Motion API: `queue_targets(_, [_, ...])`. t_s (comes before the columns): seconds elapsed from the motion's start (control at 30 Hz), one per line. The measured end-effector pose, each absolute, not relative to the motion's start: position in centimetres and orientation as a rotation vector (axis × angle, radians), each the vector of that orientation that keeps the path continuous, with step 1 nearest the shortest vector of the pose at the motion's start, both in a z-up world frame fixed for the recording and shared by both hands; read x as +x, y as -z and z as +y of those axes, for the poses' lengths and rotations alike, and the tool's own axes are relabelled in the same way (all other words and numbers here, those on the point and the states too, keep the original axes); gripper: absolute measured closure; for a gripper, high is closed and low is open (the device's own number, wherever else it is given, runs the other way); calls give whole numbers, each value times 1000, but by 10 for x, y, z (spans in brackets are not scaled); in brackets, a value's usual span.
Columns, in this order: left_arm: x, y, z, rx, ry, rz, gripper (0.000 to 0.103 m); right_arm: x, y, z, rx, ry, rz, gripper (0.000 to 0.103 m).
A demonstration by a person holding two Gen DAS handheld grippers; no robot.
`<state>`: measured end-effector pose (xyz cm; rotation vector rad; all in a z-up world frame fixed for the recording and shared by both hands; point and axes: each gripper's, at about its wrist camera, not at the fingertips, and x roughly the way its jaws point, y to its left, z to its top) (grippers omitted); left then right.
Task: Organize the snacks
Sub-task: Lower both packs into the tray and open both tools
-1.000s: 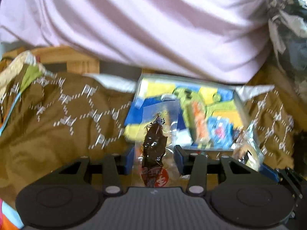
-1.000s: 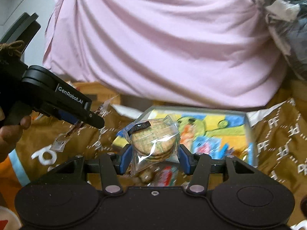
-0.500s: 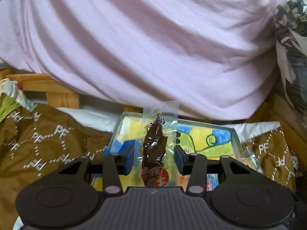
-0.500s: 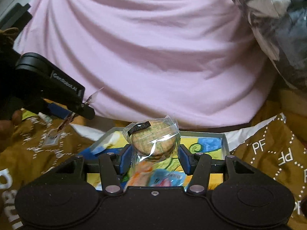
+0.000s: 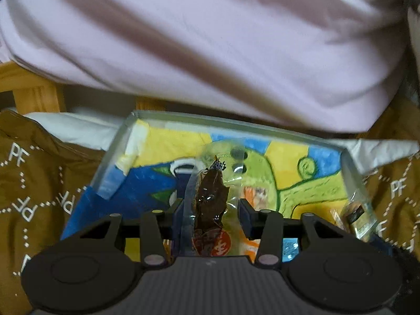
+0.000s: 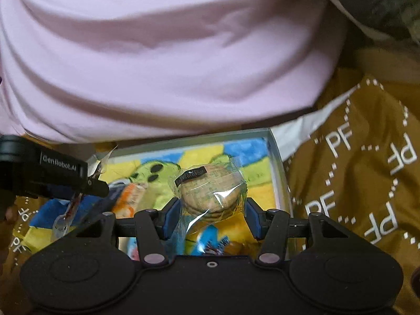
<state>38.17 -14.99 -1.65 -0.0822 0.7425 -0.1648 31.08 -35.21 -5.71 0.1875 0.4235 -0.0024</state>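
Observation:
My left gripper [image 5: 212,219] is shut on a clear packet holding a dark brown snack with a red label [image 5: 211,199], held upright over a shallow tray [image 5: 236,127] with a colourful cartoon bottom. In the right wrist view that left gripper [image 6: 90,183] comes in from the left, its packet [image 6: 69,207] dangling over the tray's left side. My right gripper [image 6: 212,218] is shut on a clear packet of round biscuits [image 6: 212,194] above the tray [image 6: 278,173], near its right wall. An orange packet [image 6: 128,197] and a blue one [image 6: 210,244] lie in the tray.
A brown cloth printed with white "PF" letters [image 6: 354,183] surrounds the tray. A person's pink shirt [image 5: 210,39] fills the space just behind it. A wooden frame [image 5: 34,92] shows at the far left, and a patterned bag [image 6: 380,0] at the upper right.
Both grippers have moved over the tray, which now looks nearer and larger. Each still holds its packet. The left gripper has swung from the brown cloth onto the tray's left half.

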Motion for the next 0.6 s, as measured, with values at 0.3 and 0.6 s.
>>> queue_targets(0.3, [384, 26, -158, -37, 142, 764, 53, 312, 60, -348, 153, -20, 424, 36])
queue_targets(0.6, [379, 19, -156, -43, 148, 756, 29, 311, 53, -350, 159, -27, 391, 20])
